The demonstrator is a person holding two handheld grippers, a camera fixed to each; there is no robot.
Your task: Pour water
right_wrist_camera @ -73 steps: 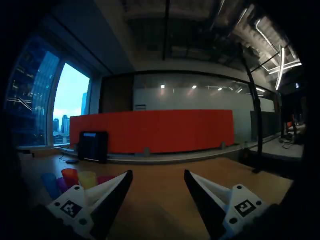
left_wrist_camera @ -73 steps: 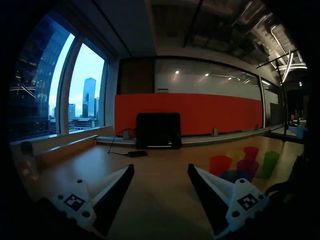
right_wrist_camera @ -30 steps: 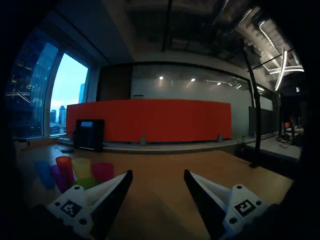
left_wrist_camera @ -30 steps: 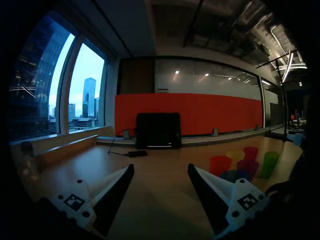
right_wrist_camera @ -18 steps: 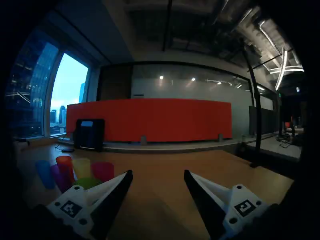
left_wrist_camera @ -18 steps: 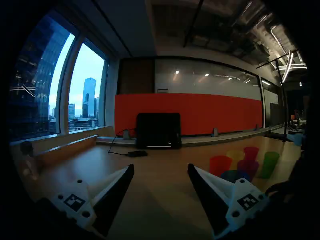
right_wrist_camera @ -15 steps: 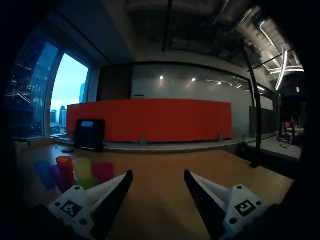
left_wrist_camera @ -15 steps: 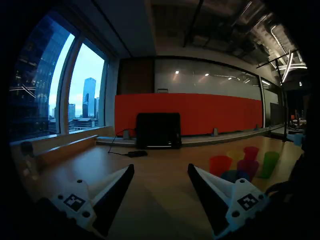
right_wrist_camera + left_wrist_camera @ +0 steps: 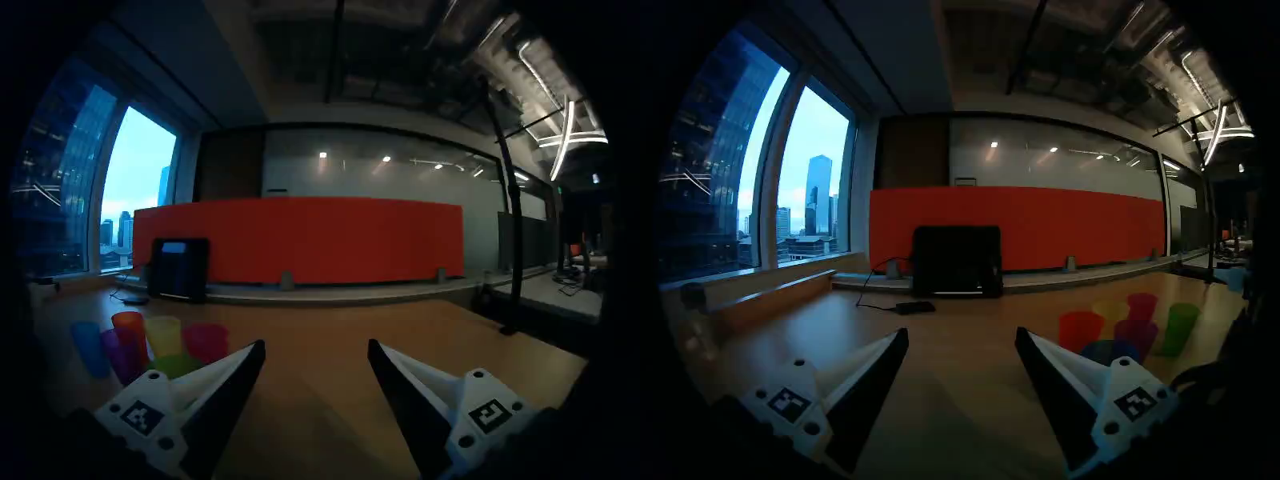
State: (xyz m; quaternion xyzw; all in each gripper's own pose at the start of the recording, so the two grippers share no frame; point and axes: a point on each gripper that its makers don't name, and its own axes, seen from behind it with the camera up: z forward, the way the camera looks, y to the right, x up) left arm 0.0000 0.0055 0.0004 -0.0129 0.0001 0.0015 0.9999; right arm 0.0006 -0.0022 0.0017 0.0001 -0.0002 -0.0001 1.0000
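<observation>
Several coloured plastic cups stand in a cluster on the wooden table. In the left gripper view they are at the right: an orange cup, a yellow cup, a pink cup, a purple cup, a green cup and a blue cup partly behind my right finger. My left gripper is open and holds nothing. In the right gripper view the same cluster is at the left: blue cup, orange cup, yellow cup, pink cup. My right gripper is open and holds nothing.
A black monitor stands at the far table edge before an orange partition, with a small black device and cable in front of it. Tall windows line the left side. A black pole rises at the right.
The right gripper's camera turned over the first second and a half, bringing the cups more fully into its view; it has held still since. The left gripper has not moved.
</observation>
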